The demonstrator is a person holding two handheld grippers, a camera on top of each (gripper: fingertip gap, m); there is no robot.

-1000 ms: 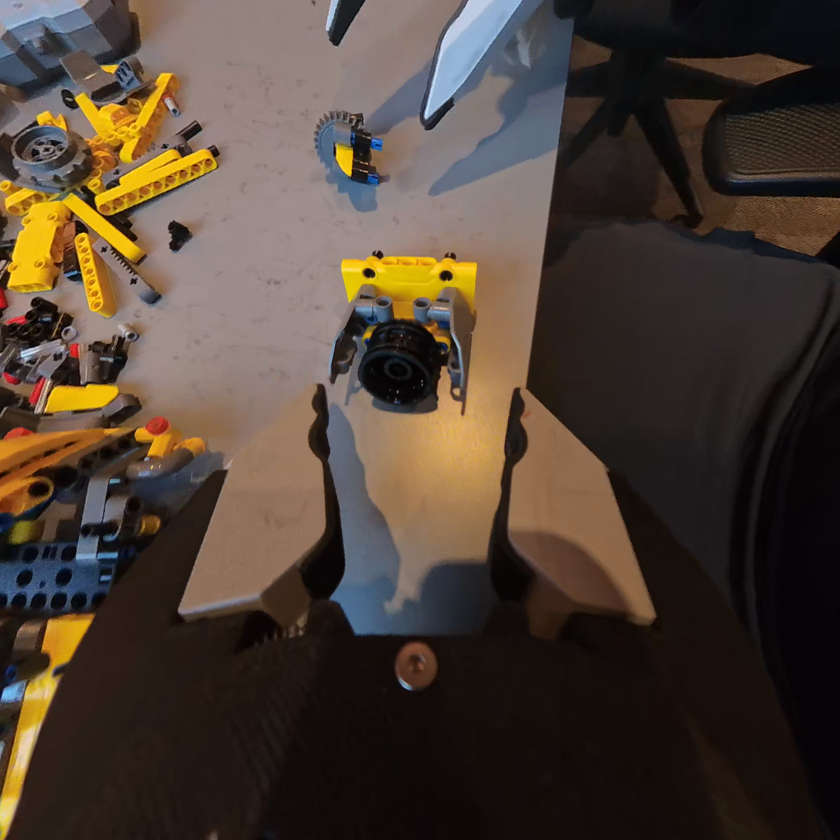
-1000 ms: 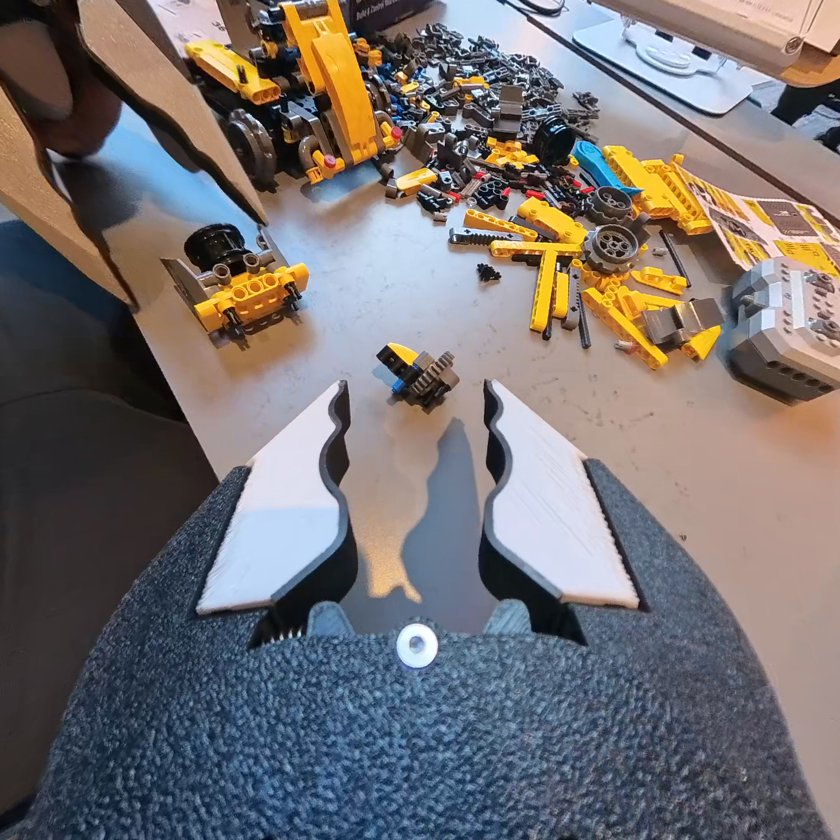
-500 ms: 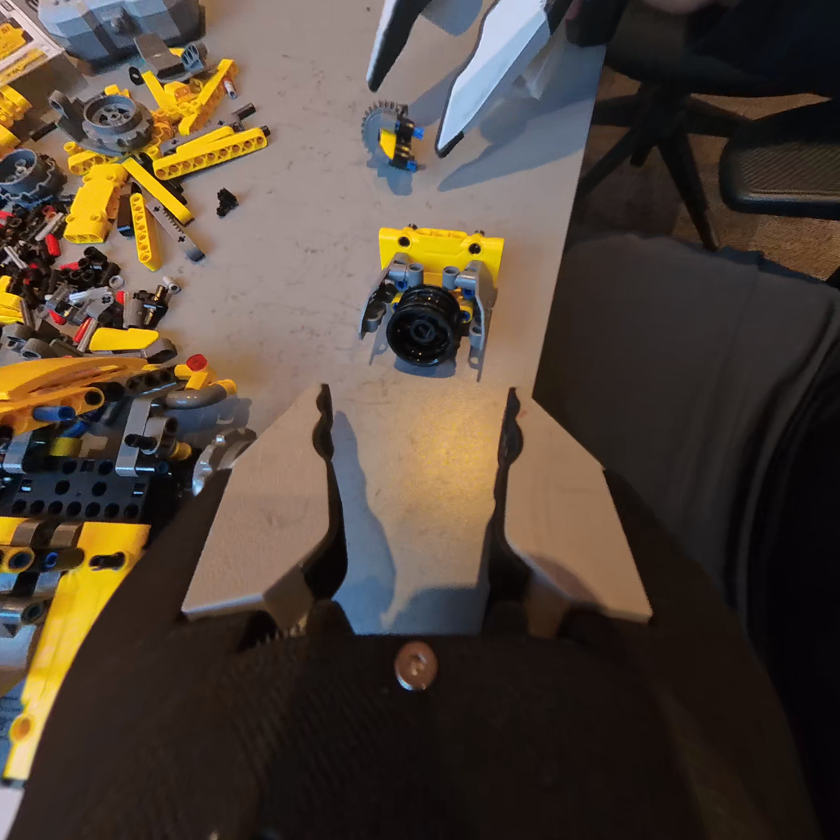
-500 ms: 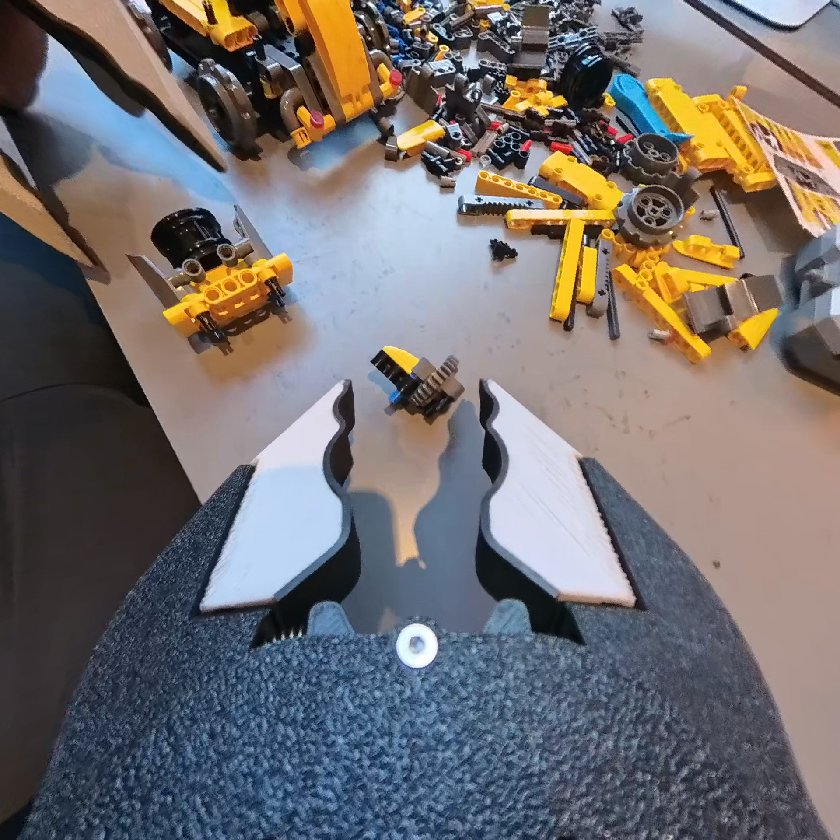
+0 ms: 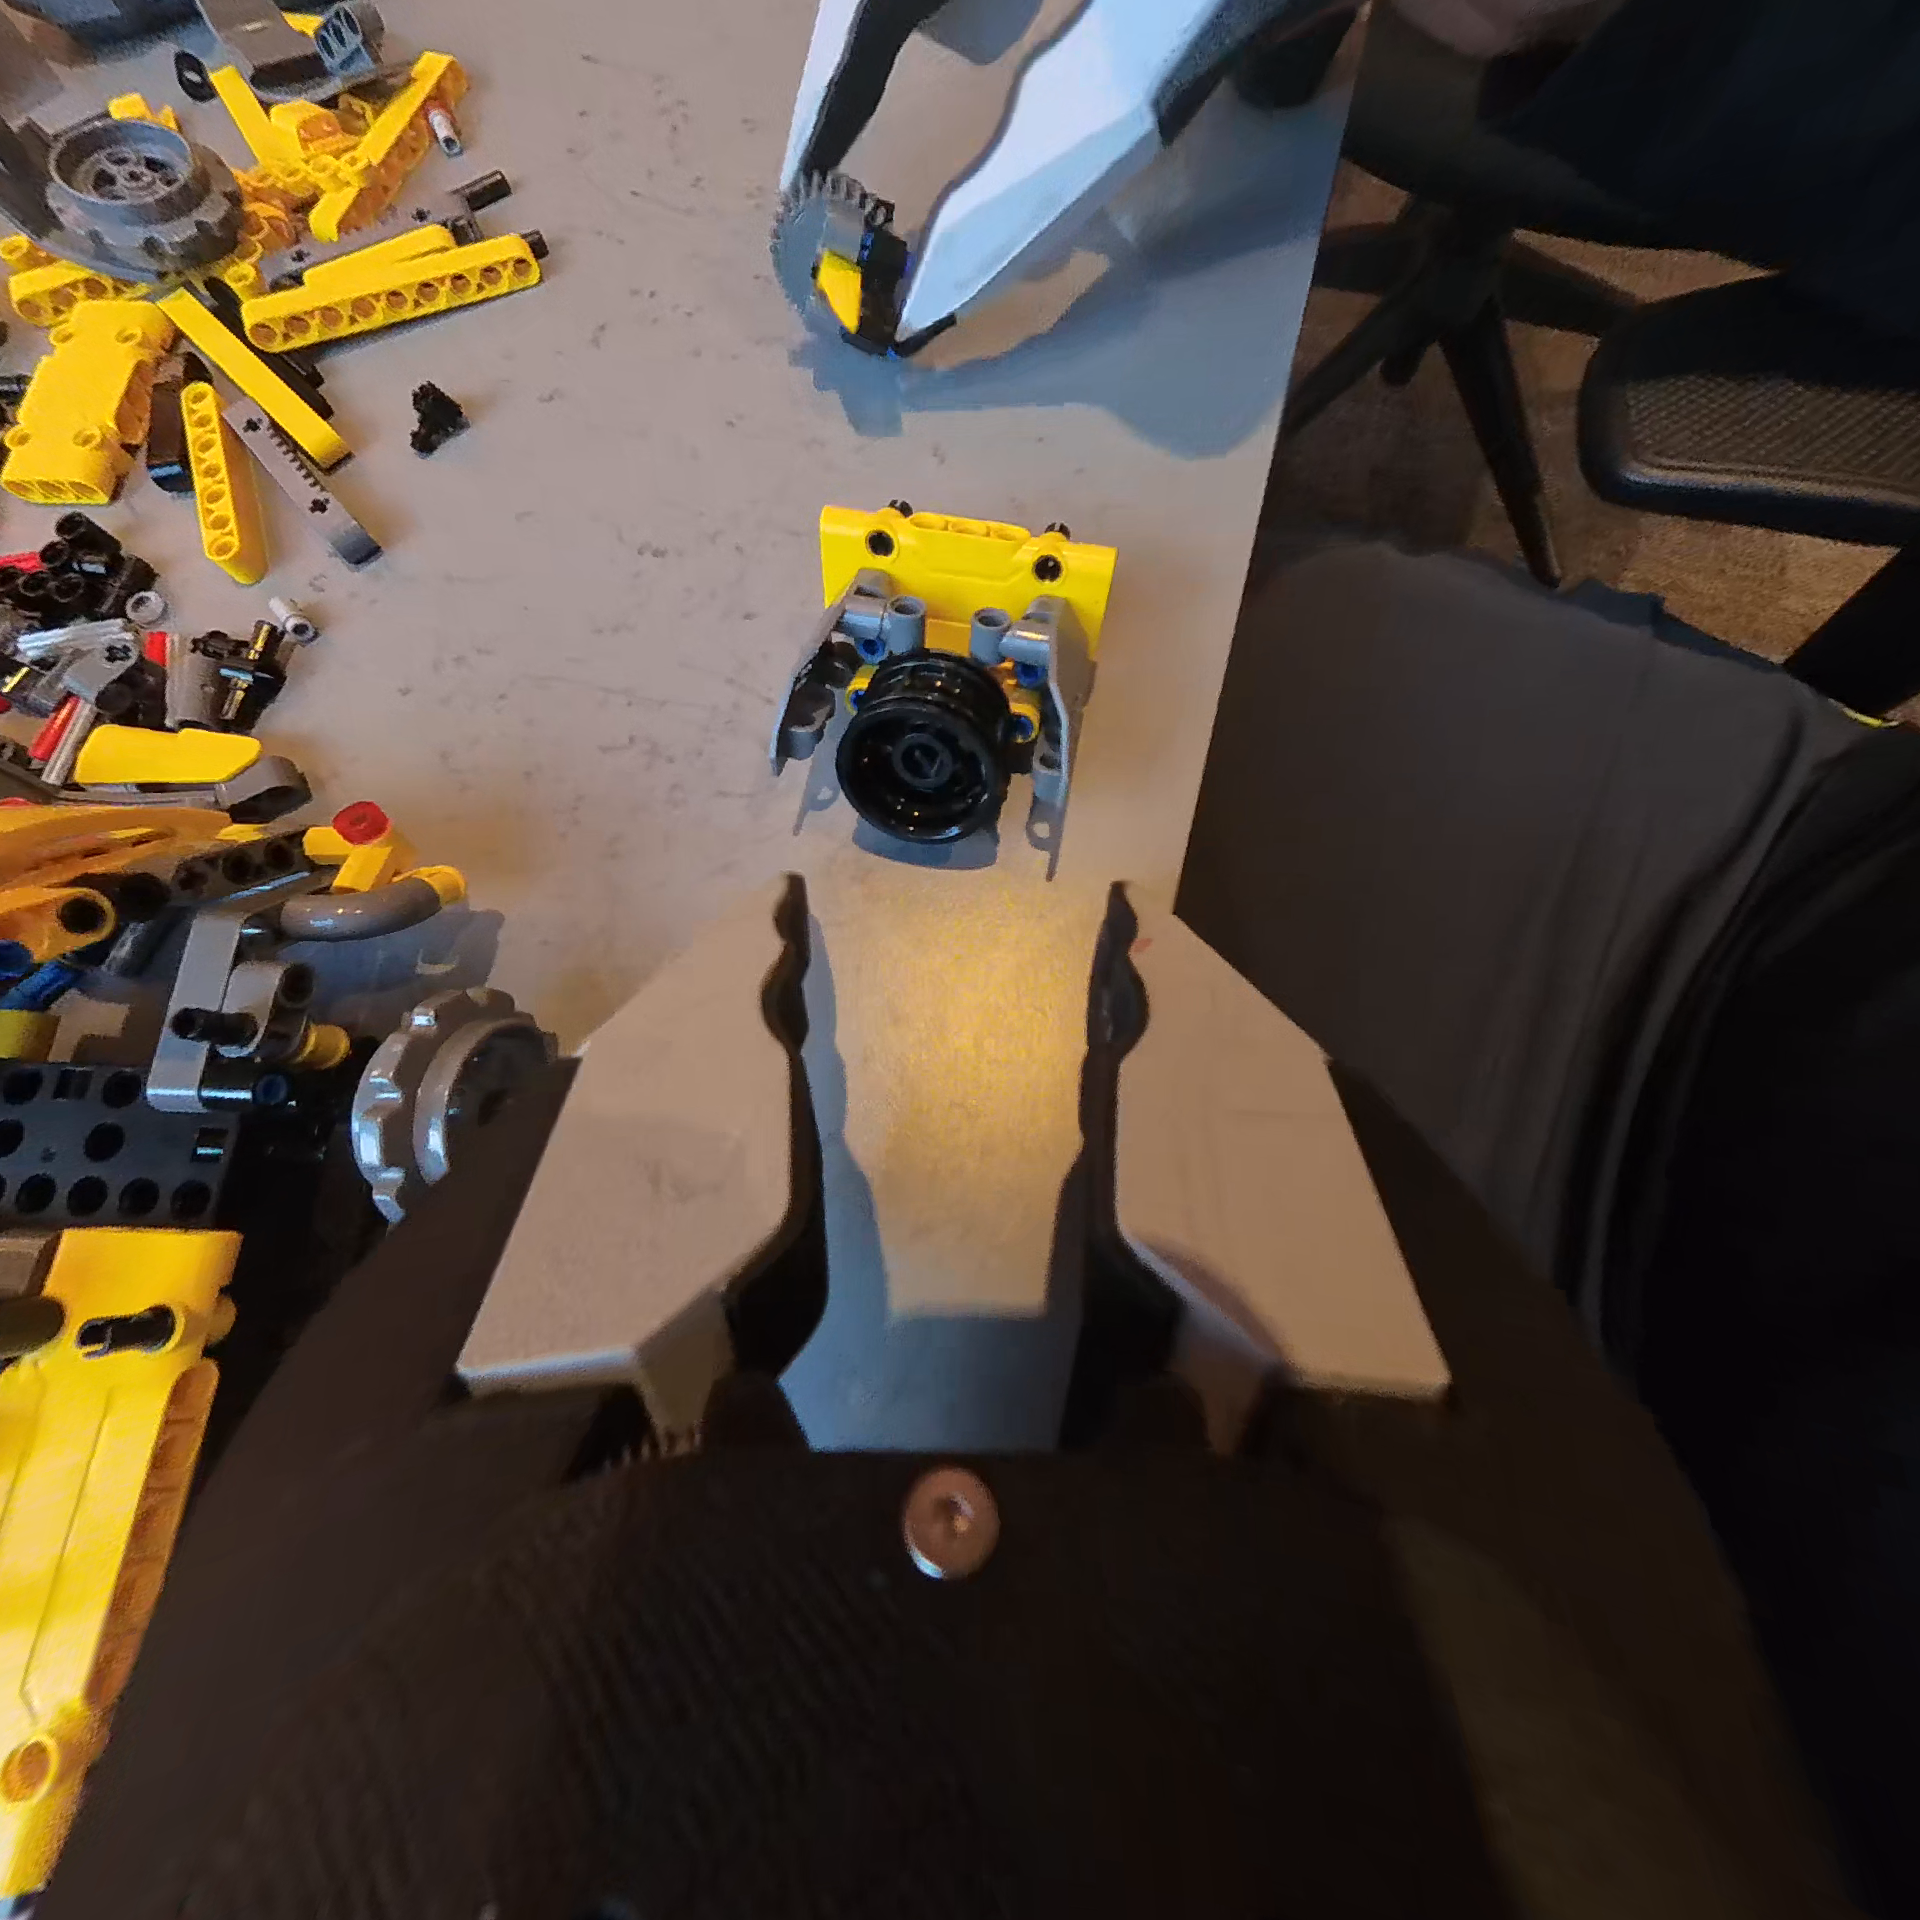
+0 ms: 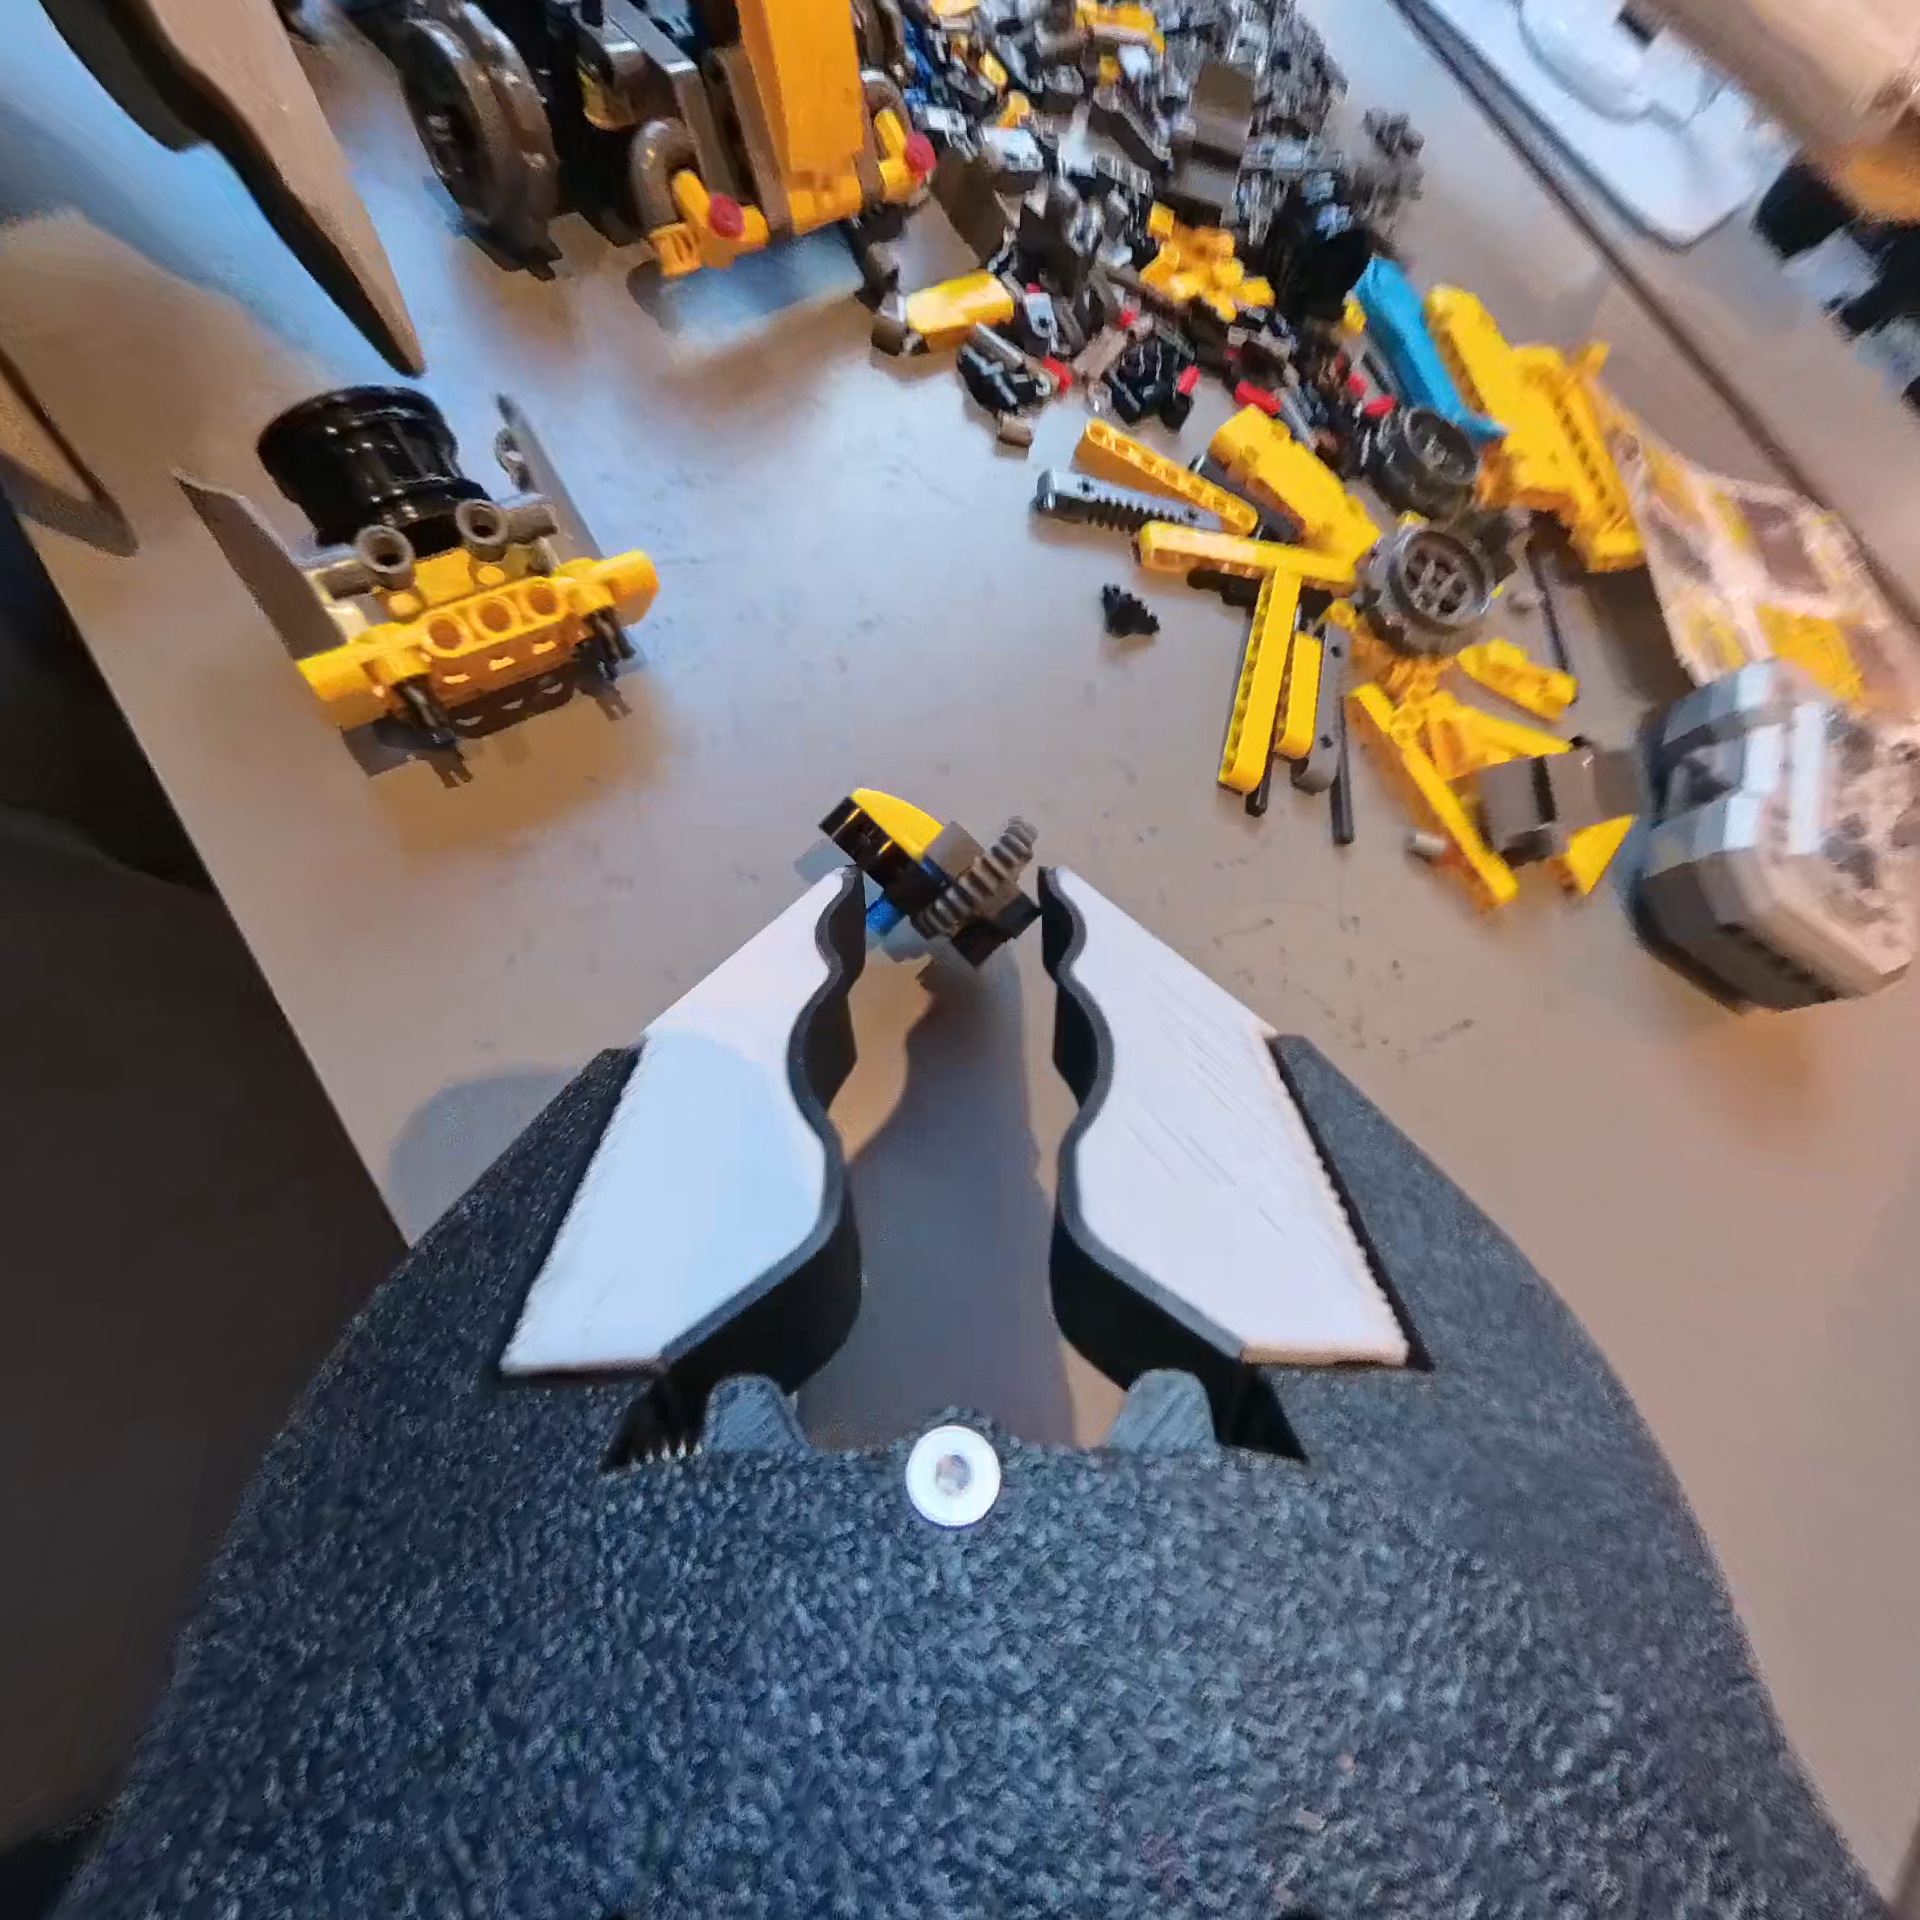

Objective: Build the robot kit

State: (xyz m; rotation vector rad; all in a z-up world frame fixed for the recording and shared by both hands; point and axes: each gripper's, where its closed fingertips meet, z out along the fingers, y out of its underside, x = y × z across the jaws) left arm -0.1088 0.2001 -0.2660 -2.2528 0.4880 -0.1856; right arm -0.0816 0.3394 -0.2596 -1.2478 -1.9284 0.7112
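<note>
My right gripper (image 6: 945, 888) has its two white fingers closed in on a small gear piece (image 6: 935, 873), a grey gear on a black, yellow and blue part that rests on the grey table (image 6: 831, 644). Both fingertips touch its sides. It also shows in the left wrist view (image 5: 842, 260), between the white fingers (image 5: 1029, 177). My left gripper (image 5: 951, 904) is open and empty, just short of a yellow and grey assembly with a black wheel hub (image 5: 935, 675), which also shows in the right wrist view (image 6: 457, 582).
Loose yellow, black and grey bricks (image 6: 1351, 582) lie spread over the table. A large yellow and black vehicle model (image 5: 135, 1143) stands left of my left gripper. The table edge (image 5: 1236, 623) runs close on the right, with an office chair (image 5: 1714, 416) beyond. Tip to tip, the grippers are about 15 centimeters apart.
My right gripper has moved forward onto the gear piece and its fingers have narrowed around it. My left gripper has stayed open, shifting a little before the wheel assembly.
</note>
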